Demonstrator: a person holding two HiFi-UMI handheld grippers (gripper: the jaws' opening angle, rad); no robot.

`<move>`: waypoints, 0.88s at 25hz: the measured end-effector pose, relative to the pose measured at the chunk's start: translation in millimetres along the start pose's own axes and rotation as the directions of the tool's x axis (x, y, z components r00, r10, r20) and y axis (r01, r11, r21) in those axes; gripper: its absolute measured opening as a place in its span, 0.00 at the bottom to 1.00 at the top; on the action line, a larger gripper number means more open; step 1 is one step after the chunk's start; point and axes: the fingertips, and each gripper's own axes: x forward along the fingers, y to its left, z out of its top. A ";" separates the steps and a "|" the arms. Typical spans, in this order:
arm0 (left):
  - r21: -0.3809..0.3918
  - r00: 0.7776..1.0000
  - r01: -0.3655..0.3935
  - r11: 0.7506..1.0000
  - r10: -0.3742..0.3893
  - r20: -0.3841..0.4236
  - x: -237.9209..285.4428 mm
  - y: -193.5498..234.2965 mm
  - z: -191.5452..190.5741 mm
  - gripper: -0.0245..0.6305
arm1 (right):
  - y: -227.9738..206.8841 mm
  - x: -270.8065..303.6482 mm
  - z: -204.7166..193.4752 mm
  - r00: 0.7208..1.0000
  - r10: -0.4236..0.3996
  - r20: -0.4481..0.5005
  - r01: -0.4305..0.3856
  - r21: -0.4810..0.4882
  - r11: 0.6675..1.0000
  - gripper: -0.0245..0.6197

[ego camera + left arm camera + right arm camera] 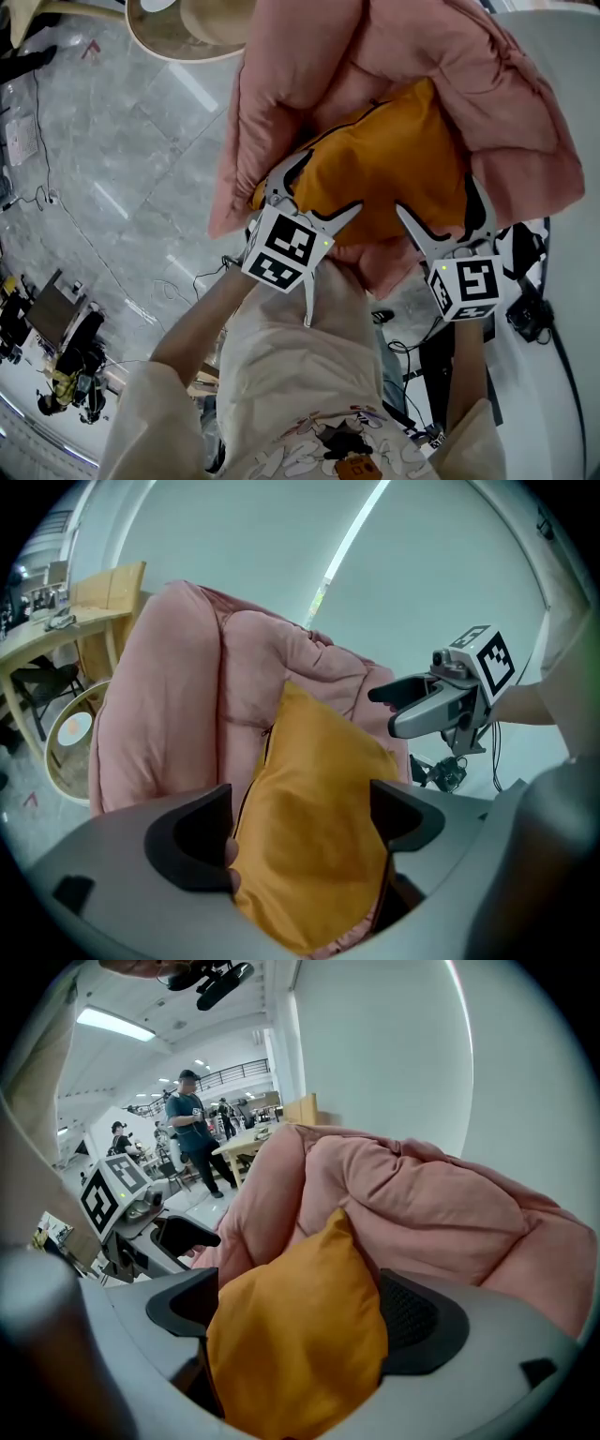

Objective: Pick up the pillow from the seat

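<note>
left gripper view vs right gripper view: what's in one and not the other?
Only the left gripper view: a wooden table at the left edge, and the right gripper with its marker cube. Only the right gripper view: a standing person in the hall behind, and the left gripper. Both: the orange pillow between that gripper's own wide-set jaws, lying against the pink seat.
</note>
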 end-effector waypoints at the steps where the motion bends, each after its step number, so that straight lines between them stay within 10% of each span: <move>1: 0.002 1.000 0.007 1.000 -0.007 -0.007 4.4 1.3 -2.5 0.73 | -2.4 3.4 -1.3 1.000 0.003 0.000 -0.003 -0.003 1.000 0.85; 10: 0.009 0.995 0.084 0.996 -0.084 -0.053 38.2 5.4 -30.5 0.94 | -7.4 27.0 -19.8 0.999 0.035 -0.012 -0.036 -0.056 0.998 0.93; 22: 0.056 0.991 0.074 0.996 -0.067 -0.118 77.1 34.3 -59.7 0.95 | -24.8 48.2 -32.3 0.999 0.017 -0.044 -0.019 -0.038 0.999 0.94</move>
